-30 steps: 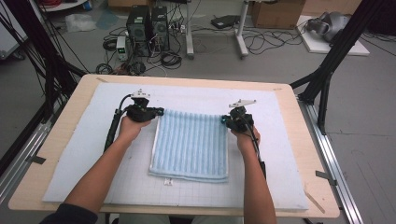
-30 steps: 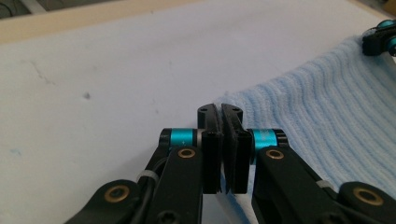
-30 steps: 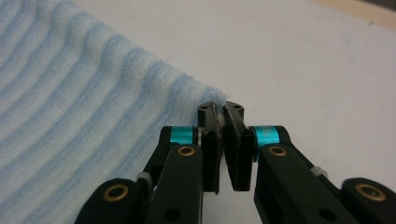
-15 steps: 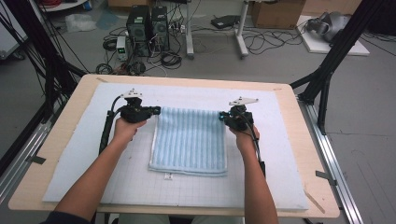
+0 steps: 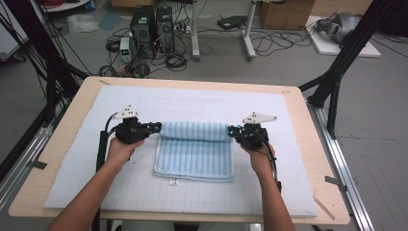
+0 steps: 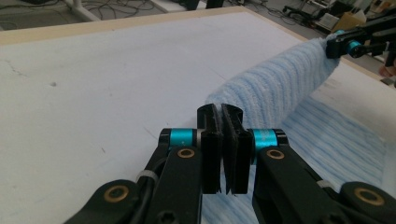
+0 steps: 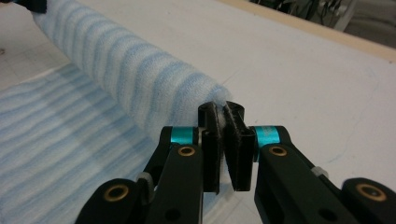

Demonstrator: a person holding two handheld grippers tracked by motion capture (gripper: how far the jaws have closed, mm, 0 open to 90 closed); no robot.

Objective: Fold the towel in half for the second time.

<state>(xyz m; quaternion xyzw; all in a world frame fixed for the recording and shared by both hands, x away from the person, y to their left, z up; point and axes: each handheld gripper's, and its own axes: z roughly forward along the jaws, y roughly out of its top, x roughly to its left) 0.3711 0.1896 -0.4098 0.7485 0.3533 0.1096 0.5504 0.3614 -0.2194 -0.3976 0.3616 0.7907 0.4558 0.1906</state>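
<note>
A light blue striped towel (image 5: 195, 156) lies on the white mat (image 5: 72, 163) at the table's middle. Its far edge is lifted and curls over as a rounded fold (image 5: 195, 130) stretched between the two grippers. My left gripper (image 5: 156, 127) is shut on the fold's left end, with the towel (image 6: 280, 84) running off from its fingertips (image 6: 223, 112). At the right end my right gripper (image 5: 232, 130) is shut, with towel fabric (image 7: 116, 70) pinched at its tips (image 7: 223, 109). The rest of the towel lies flat toward the person.
The mat covers most of the wooden table (image 5: 317, 144), with bare mat left, right and beyond the towel. Cables trail from both grippers along the forearms. Computer cases (image 5: 151, 24) and loose cables lie on the floor behind the table.
Both grippers have drawn toward the person, the left one also drifting left. The towel's far edge came with them and now stands up as a rounded fold over the flat part.
</note>
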